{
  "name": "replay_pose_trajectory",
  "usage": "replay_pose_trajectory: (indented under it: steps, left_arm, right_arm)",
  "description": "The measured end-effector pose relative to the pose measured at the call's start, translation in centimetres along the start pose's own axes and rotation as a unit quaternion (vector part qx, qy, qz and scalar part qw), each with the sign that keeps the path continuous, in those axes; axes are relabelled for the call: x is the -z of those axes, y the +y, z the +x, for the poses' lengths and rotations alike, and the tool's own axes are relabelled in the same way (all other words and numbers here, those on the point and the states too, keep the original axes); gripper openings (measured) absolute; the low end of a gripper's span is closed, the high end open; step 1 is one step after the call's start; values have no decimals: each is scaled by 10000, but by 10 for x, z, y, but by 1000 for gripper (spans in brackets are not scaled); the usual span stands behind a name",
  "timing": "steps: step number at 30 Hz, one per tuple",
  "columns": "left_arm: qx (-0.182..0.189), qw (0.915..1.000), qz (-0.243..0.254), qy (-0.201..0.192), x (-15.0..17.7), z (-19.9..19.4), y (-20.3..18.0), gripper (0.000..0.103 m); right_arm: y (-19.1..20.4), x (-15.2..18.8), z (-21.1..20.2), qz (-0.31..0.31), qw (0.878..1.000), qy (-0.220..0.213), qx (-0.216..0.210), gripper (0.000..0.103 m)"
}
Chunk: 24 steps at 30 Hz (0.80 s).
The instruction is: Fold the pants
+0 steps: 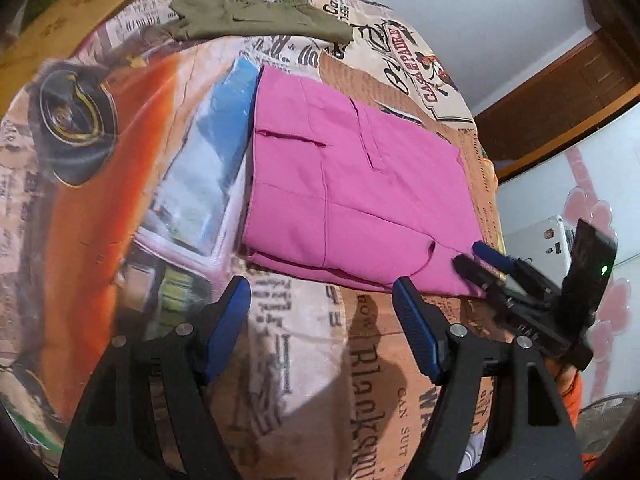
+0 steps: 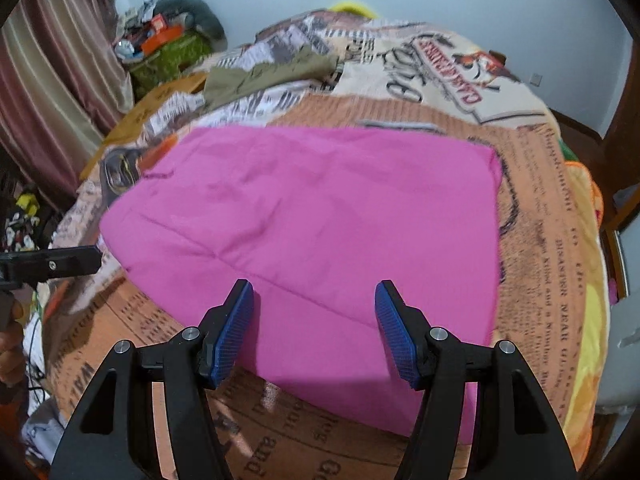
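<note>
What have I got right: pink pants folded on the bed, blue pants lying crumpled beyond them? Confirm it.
One thing is wrong: the crumpled pants beyond are olive green, not blue. The left wrist view shows them. The pink pants do lie folded on the bed.

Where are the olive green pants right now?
The olive green pants lie crumpled at the far end of the printed bedspread, beyond the folded pink pants; in the right wrist view they sit upper left of centre.
</note>
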<state>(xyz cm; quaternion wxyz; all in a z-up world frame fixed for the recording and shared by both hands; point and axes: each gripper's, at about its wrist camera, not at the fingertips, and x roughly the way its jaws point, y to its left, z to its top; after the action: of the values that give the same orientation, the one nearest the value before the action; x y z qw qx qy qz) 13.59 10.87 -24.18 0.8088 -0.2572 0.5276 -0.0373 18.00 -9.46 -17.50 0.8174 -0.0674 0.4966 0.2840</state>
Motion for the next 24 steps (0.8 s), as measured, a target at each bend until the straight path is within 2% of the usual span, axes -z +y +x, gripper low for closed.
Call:
replay_pose_trajectory:
  steps: [4,12,15,17,19,21,24]
  left_arm:
    - [271,9996,-81,45,-4,4,0,73]
    - [895,9919,-896,84,-17,15,19,76]
    - [993,9886,-1129,47,-25,18,22,76]
    - [886,9888,-1198,3,-29,18,21,68]
    - [493,9923,-1131,-66,-34,19,17,42]
    - [242,9940,-1060,-119,-36,21,15,31]
    - [8,9960,-855,-262,-37,20,9,27]
  right_arm:
    - [-1,6,2,-14,9999,49,-92,59]
    - [-2,6,3,-7,9997,65,-224,59]
    - [-2,5,5,5,9997,61,-243,59]
    - [-1,5,5,-8,9997,64,-248,59]
    - [-1,5,5,-19,9997,67,-254,60]
    - [-1,5,6,-17,9996,67,-265,60]
    - [-2,5,6,2,9995,67,-299,60]
